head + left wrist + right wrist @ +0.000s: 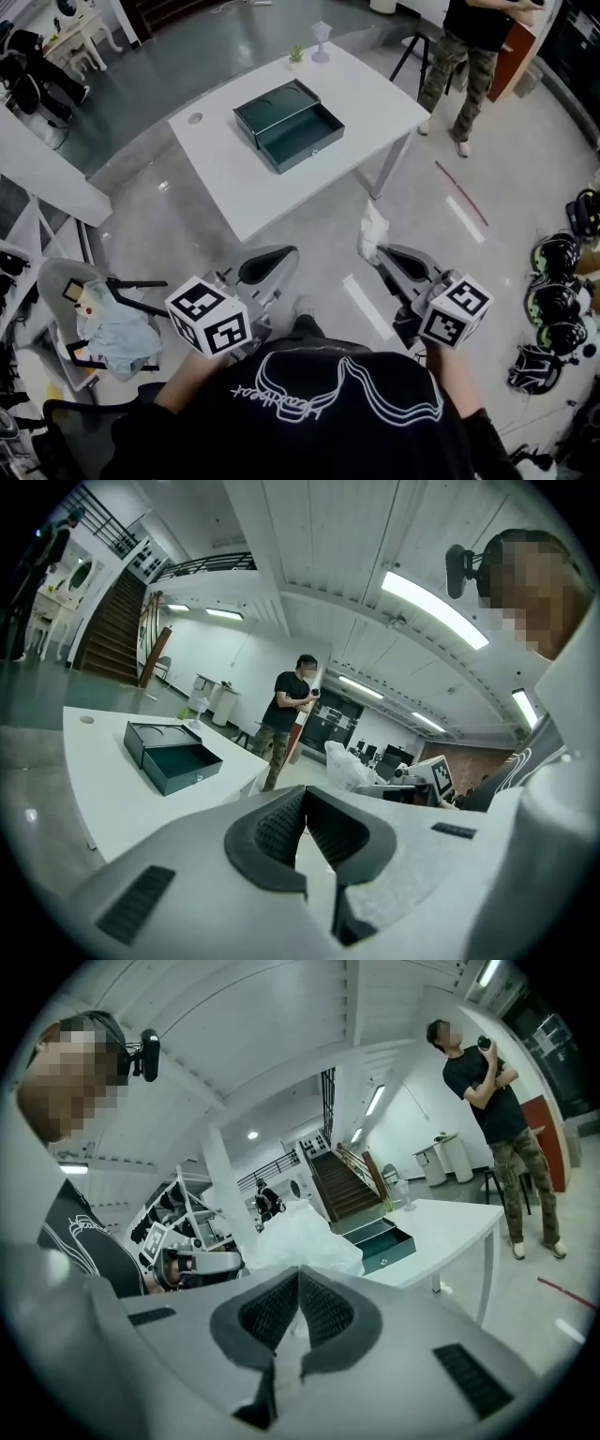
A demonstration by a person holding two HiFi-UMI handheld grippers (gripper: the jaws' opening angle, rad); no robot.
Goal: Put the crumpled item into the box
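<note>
The right tongs are pinched together on a crumpled white item that bulges out past their tips. It is held in the air over the floor, just off the near edge of the counter. The left tongs, at 9 o'clock from the right pair, are pressed together on nothing. The dark green box lies open on the counter at 12 o'clock, well apart from the item. A person stands at 1 o'clock beyond the counter.
</note>
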